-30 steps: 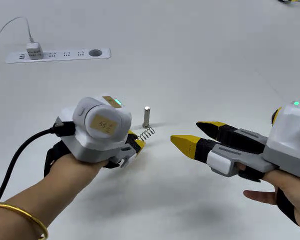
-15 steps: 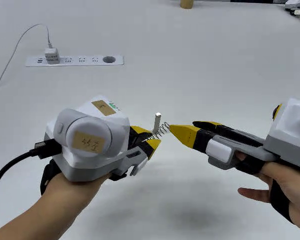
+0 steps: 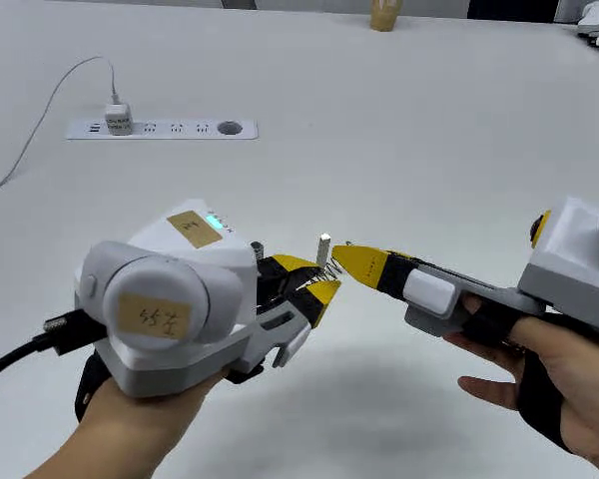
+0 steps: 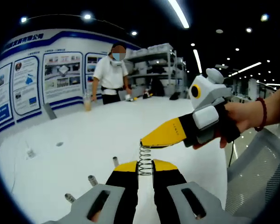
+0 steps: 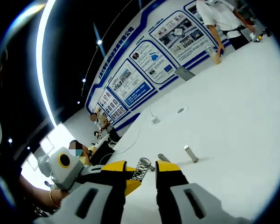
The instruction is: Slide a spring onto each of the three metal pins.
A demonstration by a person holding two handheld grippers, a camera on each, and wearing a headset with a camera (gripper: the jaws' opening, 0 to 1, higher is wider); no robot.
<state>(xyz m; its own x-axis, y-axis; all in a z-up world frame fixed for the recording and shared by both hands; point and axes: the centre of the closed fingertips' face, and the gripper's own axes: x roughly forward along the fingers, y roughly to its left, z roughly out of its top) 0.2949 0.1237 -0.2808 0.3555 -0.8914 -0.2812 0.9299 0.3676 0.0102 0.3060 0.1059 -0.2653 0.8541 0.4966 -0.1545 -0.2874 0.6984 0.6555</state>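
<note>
I see a white power strip [image 3: 160,129] on the table [image 3: 429,150], a white charger [image 3: 117,115] plugged into its left end, and a tan cup [image 3: 384,14] well beyond it, to the right.

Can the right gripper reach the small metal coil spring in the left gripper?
Likely yes: the small metal coil spring juts free from the left gripper, right gripper open at its tip.

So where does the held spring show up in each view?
Head view: spring at centre, between the two grippers' yellow tips.
Left gripper view: low centre, upright in that view's own tongs.
Right gripper view: bottom centre, seen between that view's own tongs.
Shared landmark: the left gripper pinching it.
</note>
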